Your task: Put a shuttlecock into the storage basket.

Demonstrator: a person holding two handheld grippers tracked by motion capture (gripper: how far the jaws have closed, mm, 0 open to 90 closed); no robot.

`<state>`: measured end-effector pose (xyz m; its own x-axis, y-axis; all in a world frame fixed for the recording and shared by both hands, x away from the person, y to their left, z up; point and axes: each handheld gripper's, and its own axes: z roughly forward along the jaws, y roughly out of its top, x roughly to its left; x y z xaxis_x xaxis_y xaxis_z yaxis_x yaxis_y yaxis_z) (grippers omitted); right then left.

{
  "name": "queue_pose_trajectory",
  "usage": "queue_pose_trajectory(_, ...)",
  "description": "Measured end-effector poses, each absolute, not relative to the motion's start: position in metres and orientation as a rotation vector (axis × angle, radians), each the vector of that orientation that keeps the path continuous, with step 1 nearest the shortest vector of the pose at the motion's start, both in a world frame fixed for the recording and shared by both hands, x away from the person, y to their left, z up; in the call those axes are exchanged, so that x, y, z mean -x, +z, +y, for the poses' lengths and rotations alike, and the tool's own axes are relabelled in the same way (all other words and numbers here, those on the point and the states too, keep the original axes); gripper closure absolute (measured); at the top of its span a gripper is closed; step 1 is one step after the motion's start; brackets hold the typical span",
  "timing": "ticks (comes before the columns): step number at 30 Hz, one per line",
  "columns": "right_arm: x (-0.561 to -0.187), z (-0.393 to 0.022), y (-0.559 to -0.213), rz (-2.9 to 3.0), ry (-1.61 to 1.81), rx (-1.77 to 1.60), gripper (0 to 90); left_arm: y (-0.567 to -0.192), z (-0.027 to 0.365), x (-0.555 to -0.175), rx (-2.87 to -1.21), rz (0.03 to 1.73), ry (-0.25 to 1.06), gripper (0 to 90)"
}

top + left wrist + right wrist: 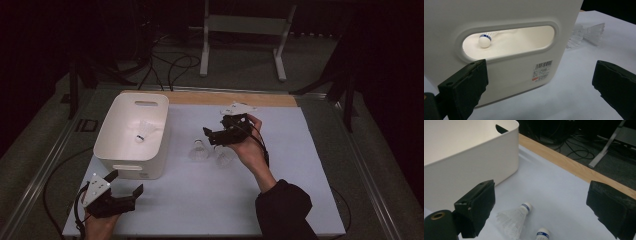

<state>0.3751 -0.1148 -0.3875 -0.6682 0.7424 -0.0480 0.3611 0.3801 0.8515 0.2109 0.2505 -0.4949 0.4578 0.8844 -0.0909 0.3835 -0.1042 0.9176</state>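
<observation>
A white bin [120,150] stands at the table's left with one shuttlecock [145,131] lying inside; through its handle slot I see that shuttlecock's cork [484,41]. Two more shuttlecocks [199,150] [223,156] lie on the white mat right of the bin. My right gripper [210,136] hovers open just above them, pointing left. Between its jaws [544,207] lie one shuttlecock [514,220] and another's cork [542,234]. My left gripper [126,181] is open near the front left, facing the bin's near wall [511,15], with nothing between its jaws.
A wooden strip [235,98] runs along the table's far edge. Beyond it, cables [170,65] and a white stand [245,30] sit on the floor. The bin's near wall carries a barcode label [542,71]. Bare mat [210,200] spreads across the front.
</observation>
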Motion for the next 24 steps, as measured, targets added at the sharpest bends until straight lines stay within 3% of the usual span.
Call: queue_pose_trajectory(24, -0.370, -0.137, -0.419, 2.236, 1.145, -1.024, 12.1, -0.495, 0.250, -0.211, -1.697, 1.103, 0.619, 1.0)
